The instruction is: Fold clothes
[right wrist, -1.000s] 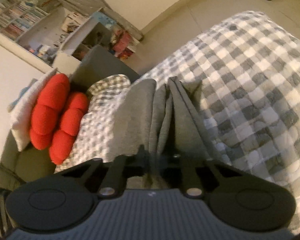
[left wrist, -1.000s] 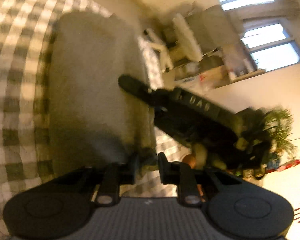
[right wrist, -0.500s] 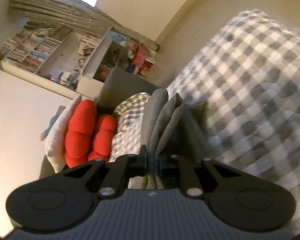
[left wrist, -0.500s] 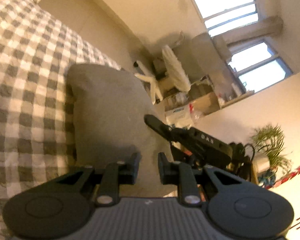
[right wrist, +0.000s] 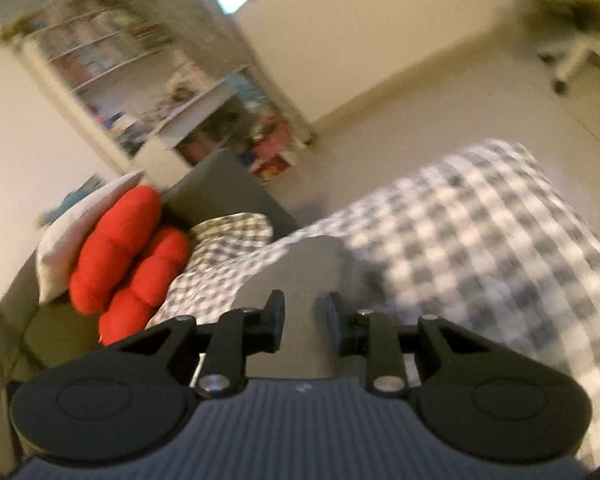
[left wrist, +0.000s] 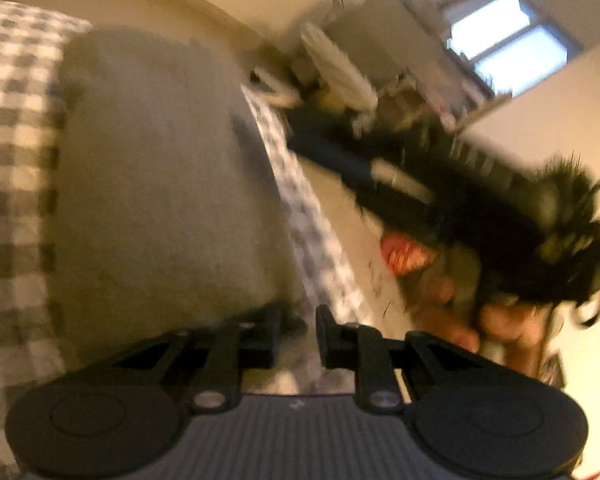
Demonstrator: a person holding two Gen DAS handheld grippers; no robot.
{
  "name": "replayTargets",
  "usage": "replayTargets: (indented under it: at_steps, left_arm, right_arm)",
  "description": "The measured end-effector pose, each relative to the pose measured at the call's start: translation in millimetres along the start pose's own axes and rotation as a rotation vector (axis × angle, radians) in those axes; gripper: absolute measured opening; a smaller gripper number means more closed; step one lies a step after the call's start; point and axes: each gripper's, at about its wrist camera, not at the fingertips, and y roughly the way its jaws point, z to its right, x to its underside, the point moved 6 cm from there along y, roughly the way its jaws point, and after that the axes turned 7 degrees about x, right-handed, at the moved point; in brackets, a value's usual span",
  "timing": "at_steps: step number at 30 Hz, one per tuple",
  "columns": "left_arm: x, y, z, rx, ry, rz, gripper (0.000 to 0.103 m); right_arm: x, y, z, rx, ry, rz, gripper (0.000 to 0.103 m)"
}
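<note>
A folded grey garment (left wrist: 160, 180) lies flat on the checked bedcover (left wrist: 12, 160). My left gripper (left wrist: 298, 336) sits at the garment's near right corner, its fingers narrowly apart with grey cloth pinched in the gap; the view is blurred. In the right wrist view the garment (right wrist: 304, 264) lies just beyond my right gripper (right wrist: 304, 324), whose jaws are opening with nothing pressed between the pads. The left wrist view also shows the right gripper (left wrist: 300, 140), black, held by a hand (left wrist: 500, 320) off the garment's right edge.
A red cushion (right wrist: 120, 256), a white pillow and a checked pillow (right wrist: 228, 232) lie at the bed's left end. Beyond the bed are a bookshelf (right wrist: 100, 60), bare floor and a white office chair (right wrist: 572, 60). The bedcover (right wrist: 480, 240) spreads to the right.
The right gripper held the stacked grey folds upright, then parted its jaws and let go; the garment now lies flat. The right gripper has drawn up and away. The left view swung.
</note>
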Motion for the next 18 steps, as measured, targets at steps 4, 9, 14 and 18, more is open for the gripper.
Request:
replayTargets:
  at_steps: [4, 9, 14, 18]
  left_arm:
    - [1.5, -1.8, 4.8, 0.034, 0.043, -0.067, 0.019]
    - [-18.4, -44.4, -1.3, 0.077, 0.023, 0.040, 0.021]
    - [-40.4, -89.4, -37.1, -0.009, -0.079, 0.236, 0.034]
    - [-51.1, -102.8, -62.3, -0.031, -0.174, 0.341, 0.036]
  right_arm:
    - [13.9, 20.5, -2.9, 0.049, -0.080, -0.062, 0.028]
    - [22.6, 34.8, 10.7, 0.124, -0.099, -0.102, 0.024]
    - [15.6, 22.0, 6.8, 0.106, -0.074, -0.063, 0.027]
    - [13.4, 13.8, -5.2, 0.094, -0.096, -0.038, 0.027]
